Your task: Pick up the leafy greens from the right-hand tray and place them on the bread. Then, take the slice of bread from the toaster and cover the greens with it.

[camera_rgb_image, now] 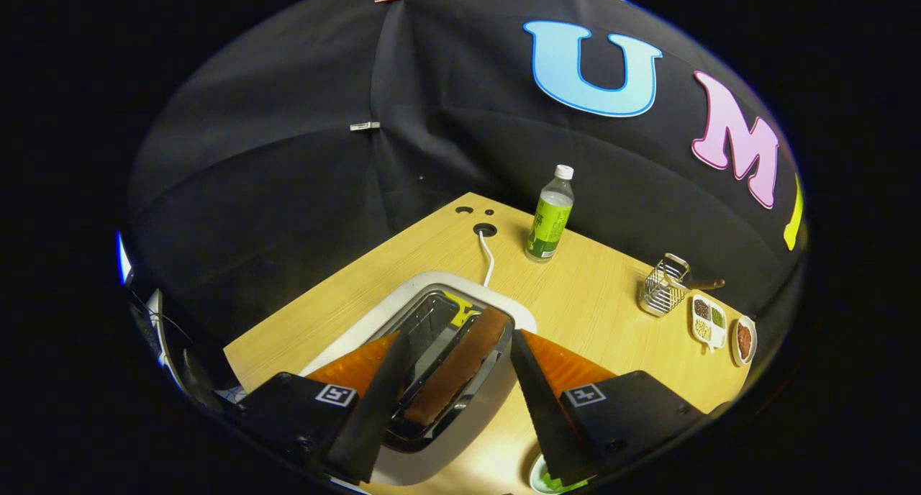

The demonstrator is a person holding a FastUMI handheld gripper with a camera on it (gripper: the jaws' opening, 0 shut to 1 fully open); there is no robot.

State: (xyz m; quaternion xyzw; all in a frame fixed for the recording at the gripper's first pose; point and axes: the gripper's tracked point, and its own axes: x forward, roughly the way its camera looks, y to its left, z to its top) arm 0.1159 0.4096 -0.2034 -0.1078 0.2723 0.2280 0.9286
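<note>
Fingers of the hand-held gripper (450,380) spread wide over a toaster (424,365), one on each side of the bread slice (460,365) in its slot.

The fingers touch nothing that can be made out; the gripper tilts down over the table (575,293). The brown slice stands upright in the toaster's right-hand slot, between the fingers. A bit of leafy greens (550,483) in a pale dish shows under the right finger. Beyond the toaster, its white cord (488,257) runs to a hole in the table. Farther off stand a green-labelled bottle (550,214), a wire basket (663,286), a divided dish (709,321) of seeds and a small dish (744,339) of red food.
</note>
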